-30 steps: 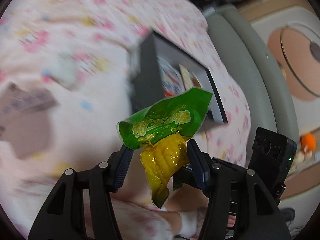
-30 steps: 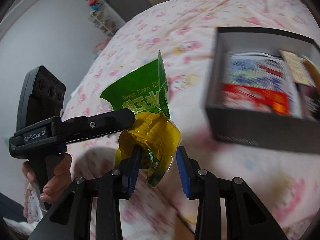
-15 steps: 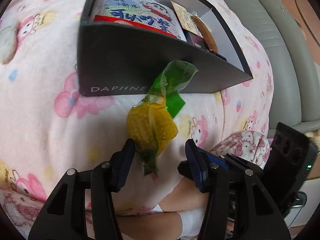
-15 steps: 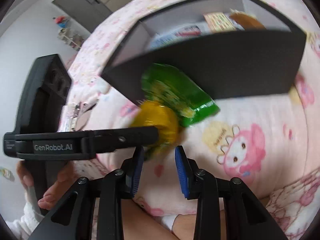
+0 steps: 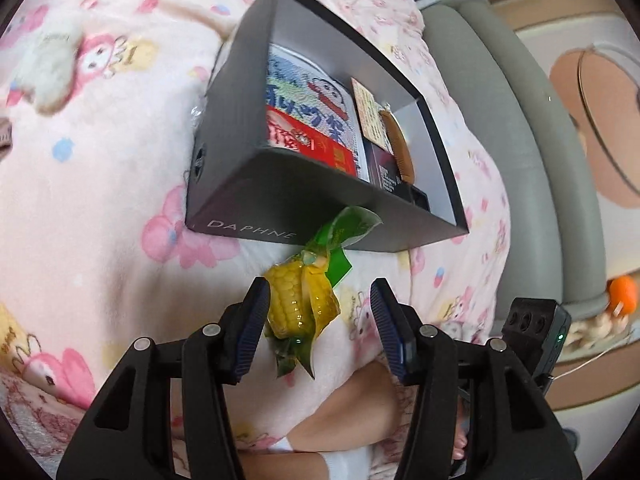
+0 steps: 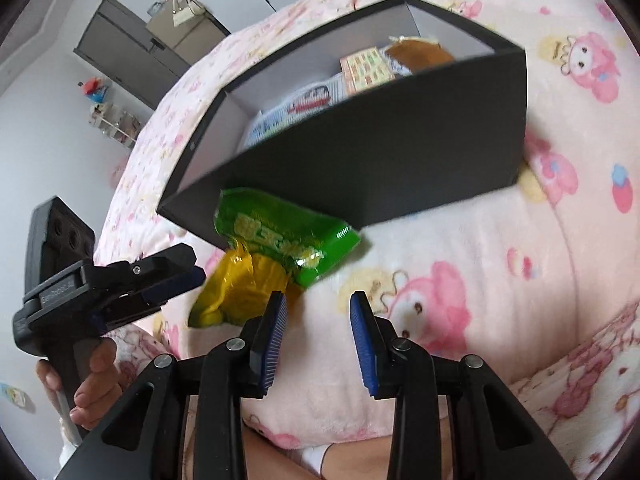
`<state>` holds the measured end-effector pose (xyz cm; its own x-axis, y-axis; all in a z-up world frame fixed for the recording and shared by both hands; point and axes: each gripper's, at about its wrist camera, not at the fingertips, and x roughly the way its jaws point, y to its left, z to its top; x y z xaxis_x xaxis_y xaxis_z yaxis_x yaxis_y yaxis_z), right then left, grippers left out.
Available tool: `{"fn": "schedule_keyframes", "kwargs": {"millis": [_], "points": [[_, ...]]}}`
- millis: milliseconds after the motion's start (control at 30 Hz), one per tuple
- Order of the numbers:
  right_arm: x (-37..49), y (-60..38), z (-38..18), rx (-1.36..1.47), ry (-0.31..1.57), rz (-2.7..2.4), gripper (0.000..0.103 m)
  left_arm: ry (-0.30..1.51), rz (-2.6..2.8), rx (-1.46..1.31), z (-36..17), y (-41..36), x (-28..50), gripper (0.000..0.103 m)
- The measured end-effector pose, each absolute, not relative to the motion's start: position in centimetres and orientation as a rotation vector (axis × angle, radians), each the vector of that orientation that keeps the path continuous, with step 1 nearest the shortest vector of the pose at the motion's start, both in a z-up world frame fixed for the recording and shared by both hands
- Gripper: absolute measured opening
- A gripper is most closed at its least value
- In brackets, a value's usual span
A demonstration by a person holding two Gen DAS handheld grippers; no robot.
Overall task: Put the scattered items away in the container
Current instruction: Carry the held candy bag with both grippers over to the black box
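Beside the black box, corn packet now lies dropped on the blanket; left gripper and right gripper gape empty. Re-grasp needed.

A packaged corn cob lies between the left gripper's parted jaws, near a dark box on pink bedding.

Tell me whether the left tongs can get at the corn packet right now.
Probably yes: the corn packet sits between the open left tongs, nothing covering it. The black box stands close behind.
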<state>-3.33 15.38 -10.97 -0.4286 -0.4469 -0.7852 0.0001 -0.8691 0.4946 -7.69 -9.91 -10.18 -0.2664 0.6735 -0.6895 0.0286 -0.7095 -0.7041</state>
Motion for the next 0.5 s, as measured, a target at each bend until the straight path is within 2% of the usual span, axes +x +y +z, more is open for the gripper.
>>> {"fn": "schedule_keyframes", "kwargs": {"millis": [367,500], "points": [[-5.4,13.8,-11.7,1.529,-0.593,-2.27,0.03,-0.808,1.958,-1.704,-12.2,-8.9,-8.5,0.053],[-4.7,12.5,-13.4,1.596,-0.553,-2.216,0.03,-0.825,1.864,-1.636,-12.0,-8.2,-8.3,0.053]]}}
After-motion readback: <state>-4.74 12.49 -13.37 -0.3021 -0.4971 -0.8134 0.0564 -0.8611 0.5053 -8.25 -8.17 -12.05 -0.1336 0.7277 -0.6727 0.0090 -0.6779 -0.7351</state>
